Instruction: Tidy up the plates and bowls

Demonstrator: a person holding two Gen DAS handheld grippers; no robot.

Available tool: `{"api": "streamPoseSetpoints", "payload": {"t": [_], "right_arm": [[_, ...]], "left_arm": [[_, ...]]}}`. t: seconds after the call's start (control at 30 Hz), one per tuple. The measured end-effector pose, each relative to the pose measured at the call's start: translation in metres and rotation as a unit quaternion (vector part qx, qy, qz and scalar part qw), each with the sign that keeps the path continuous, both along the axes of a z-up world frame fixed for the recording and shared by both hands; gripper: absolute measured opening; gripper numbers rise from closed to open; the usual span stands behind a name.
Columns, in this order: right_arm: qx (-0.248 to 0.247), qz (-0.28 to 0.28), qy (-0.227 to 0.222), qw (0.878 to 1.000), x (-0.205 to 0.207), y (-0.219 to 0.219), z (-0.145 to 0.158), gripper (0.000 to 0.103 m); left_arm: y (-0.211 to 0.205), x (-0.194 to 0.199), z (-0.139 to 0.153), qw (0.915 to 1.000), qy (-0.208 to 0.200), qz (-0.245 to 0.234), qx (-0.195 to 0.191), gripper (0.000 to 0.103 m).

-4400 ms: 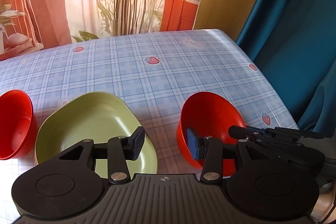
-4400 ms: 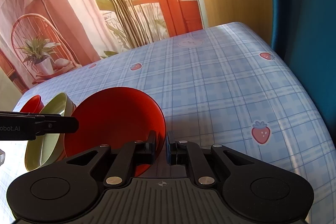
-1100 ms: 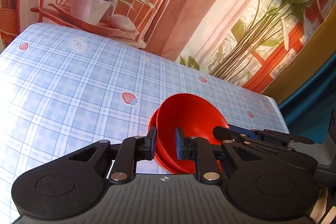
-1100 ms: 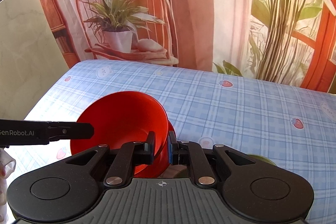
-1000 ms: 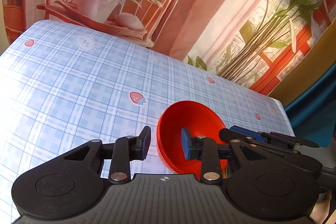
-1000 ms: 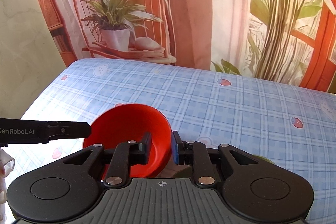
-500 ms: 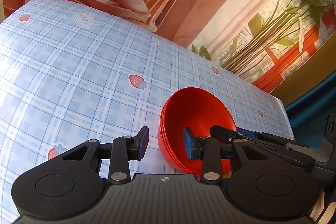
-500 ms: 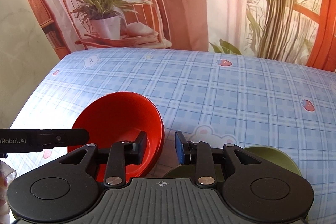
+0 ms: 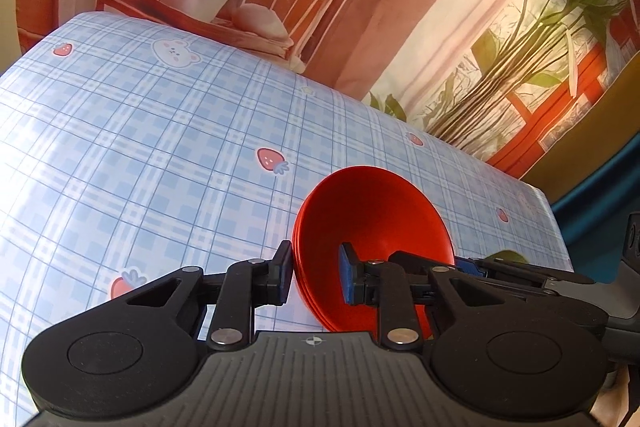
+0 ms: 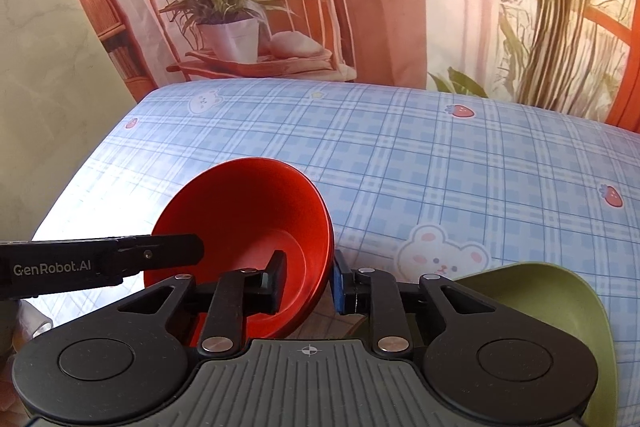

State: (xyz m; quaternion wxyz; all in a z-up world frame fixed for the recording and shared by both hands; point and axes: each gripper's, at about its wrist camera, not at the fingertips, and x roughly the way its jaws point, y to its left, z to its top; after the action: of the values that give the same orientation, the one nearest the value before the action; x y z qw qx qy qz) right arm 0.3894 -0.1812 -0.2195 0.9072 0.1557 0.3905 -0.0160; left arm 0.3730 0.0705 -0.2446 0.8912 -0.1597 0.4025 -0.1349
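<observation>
In the left wrist view, the left gripper (image 9: 313, 277) is open, one finger on each side of the near rim of the red bowls (image 9: 372, 223), which sit nested as a stack on the counter (image 9: 160, 155), a surface covered with a blue plaid cloth printed with strawberries and bears. Several rim edges show one inside another, so the stack holds more than one bowl; the exact count cannot be told. The fingers stand apart from the rim and do not clamp it. At the right of this view the right gripper's fingers reach in beside the stack, and a sliver of a green dish (image 9: 506, 255) shows behind them. In the right wrist view, the right gripper (image 10: 308, 281) is also open, its fingers straddling the right-hand wall of the red bowls without pinching it, while the left gripper's finger crosses in from the left edge. The green dish lies on the counter just beside the stack, at lower right. The red bowls appear already gathered; the green dish is apparently not yet sorted, and that seems to be what is left.
</observation>
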Motion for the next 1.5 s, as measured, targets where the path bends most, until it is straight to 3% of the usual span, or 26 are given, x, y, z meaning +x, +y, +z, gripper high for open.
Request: {"api": "streamPoseSetpoints", "payload": {"t": [0.43,0.73,1.0,1.5], "right_arm": [[0.009,-0.003,-0.033,0.999,-0.036,0.014,0.027,0.022],[0.004,-0.035,-0.074,0.997,-0.096,0.008,0.050,0.023],[0.011,-0.068,-0.094,0.993,-0.141,-0.012,0.059,0.023],[0.026,-0.102,-0.104,0.989,-0.181,-0.033,0.053,0.023]], "left_arm": [[-0.003,-0.042,0.027,0.9997,-0.020,-0.001,0.017,0.026],[-0.029,-0.073,0.046,0.9986,-0.042,-0.025,0.020,0.026],[-0.055,-0.102,0.050,0.9973,-0.052,-0.048,0.021,0.026],[-0.078,-0.111,0.046,0.9958,-0.046,-0.077,0.021,0.026]]}}
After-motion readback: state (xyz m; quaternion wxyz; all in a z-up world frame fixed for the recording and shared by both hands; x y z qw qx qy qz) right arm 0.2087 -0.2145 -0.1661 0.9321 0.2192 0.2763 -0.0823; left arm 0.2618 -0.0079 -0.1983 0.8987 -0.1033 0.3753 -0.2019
